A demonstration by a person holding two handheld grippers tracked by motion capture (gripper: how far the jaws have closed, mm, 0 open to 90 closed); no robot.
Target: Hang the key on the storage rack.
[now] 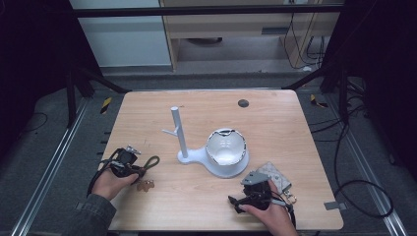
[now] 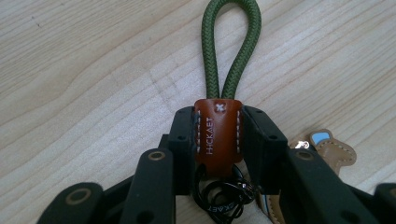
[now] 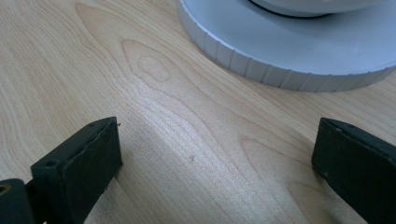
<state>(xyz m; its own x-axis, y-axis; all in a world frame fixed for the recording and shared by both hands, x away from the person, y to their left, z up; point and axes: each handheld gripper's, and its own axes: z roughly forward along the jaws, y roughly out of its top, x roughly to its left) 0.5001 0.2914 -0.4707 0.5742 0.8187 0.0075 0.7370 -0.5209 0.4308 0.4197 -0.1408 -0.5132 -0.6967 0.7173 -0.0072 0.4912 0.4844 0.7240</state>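
Green cord keychain (image 2: 232, 56) with a brown leather tab (image 2: 217, 135) lies near the desk's (image 1: 196, 196) left front edge, its tab pinched by the left tongs (image 2: 217, 140). The grip sits only on the tab; a quick lift could let it slip or drag the tan charm (image 2: 334, 151) just beside it. The right tongs (image 3: 217, 158) rest spread and empty by the white stand's base (image 3: 299, 51). The stand's peg post (image 1: 179, 132), bowl (image 1: 225, 146) and a grey pouch (image 1: 273, 175) lie further right.
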